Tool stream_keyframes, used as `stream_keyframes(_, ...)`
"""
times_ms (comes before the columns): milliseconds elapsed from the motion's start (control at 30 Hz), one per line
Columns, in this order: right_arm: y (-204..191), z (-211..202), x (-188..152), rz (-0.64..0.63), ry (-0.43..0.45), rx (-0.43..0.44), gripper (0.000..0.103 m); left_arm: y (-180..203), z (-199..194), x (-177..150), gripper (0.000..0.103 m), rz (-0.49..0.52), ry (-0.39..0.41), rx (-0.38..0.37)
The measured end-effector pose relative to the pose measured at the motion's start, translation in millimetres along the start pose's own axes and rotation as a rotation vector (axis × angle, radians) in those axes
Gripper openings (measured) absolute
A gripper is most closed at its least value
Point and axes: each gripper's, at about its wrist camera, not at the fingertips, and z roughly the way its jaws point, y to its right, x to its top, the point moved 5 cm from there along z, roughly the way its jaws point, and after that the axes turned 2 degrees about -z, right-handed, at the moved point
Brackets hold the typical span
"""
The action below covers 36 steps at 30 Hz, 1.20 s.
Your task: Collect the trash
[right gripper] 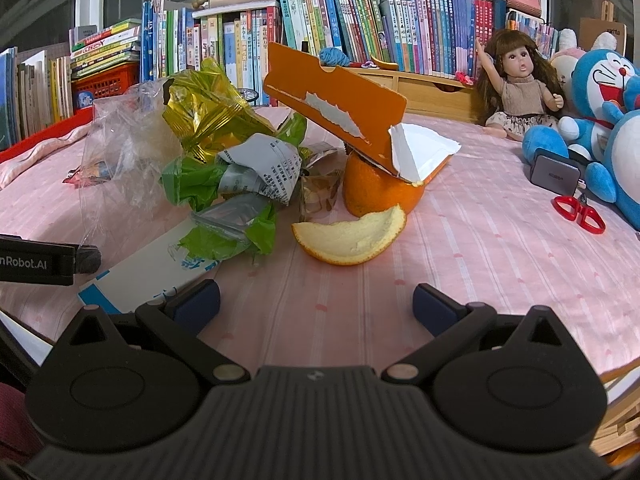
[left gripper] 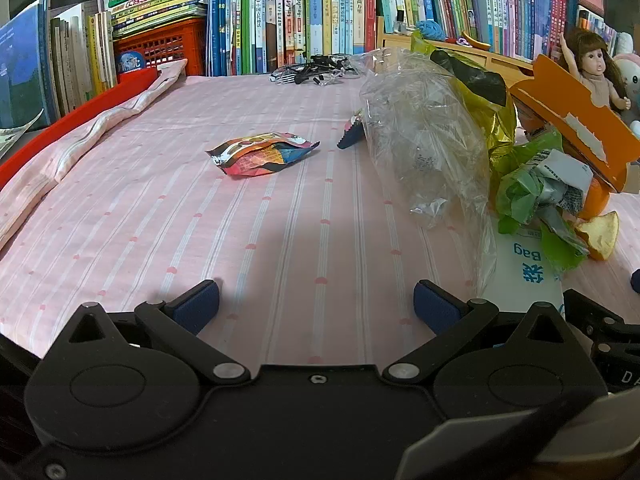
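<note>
My left gripper is open above the pink striped cloth, with nothing between its fingers. A colourful snack wrapper lies flat well ahead of it. To its right stand a crumpled clear plastic bag, a gold foil wrapper and green crumpled packaging. My right gripper is open too, just short of an orange peel slice. Behind the slice sits a larger orange peel under a torn orange cardboard box. Green packaging and a white bag box lie to the left.
Books line the back. A doll, a blue plush toy, a grey device and red scissors sit at the right. A red tray edge borders the left. Black plastic pieces lie at the back.
</note>
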Motion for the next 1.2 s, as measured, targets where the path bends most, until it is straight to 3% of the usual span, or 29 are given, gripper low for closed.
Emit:
stream_keyframes(733,5,-7,6,0.024,0.045,0.037,0.100,-3,7,2,0.103,-0.004,-0.005,-0.003)
stream_keyframes(833,6,-10,14,-0.007,0.073,0.031,0.098,-4,3,6,0.102,-0.012,-0.022,-0.039)
stream_keyframes(967,15,-11,26,-0.016,0.093,0.033,0.095,-3,-13,9,0.101,-0.015,0.017,-0.094)
stream_keyframes(1200,28,-5,30,-0.010,0.077,0.030,0.090,13,-44,12,0.084,-0.004,0.049,-0.255)
